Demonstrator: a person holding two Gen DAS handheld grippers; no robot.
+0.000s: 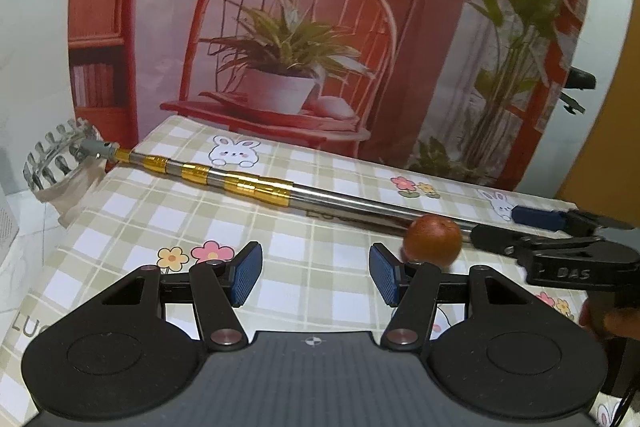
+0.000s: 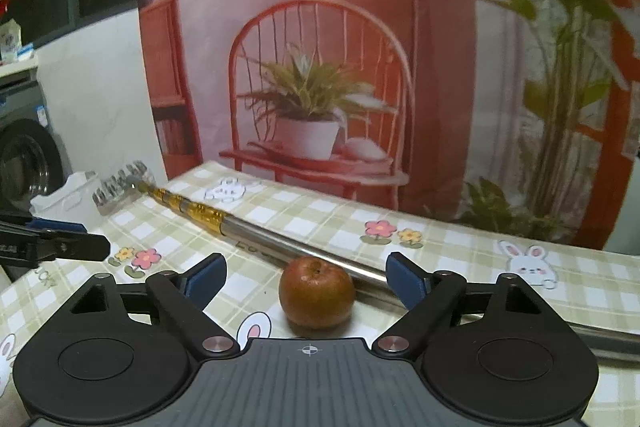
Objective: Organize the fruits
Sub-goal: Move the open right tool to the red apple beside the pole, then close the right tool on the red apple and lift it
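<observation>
Left wrist view: the left gripper (image 1: 316, 277) hung over the checked tablecloth (image 1: 168, 211) with its jaws wide apart, nothing in them. The fruit (image 1: 432, 239) sat just past its right finger, right against the long picker pole (image 1: 256, 185). The right gripper (image 1: 560, 227) poked in from the right.

Right wrist view: the right gripper (image 2: 306, 281) was spread wide too, gripping nothing, with the fruit (image 2: 317, 293) sitting on the cloth between its fingers and the pole (image 2: 280, 245) just behind.
</observation>
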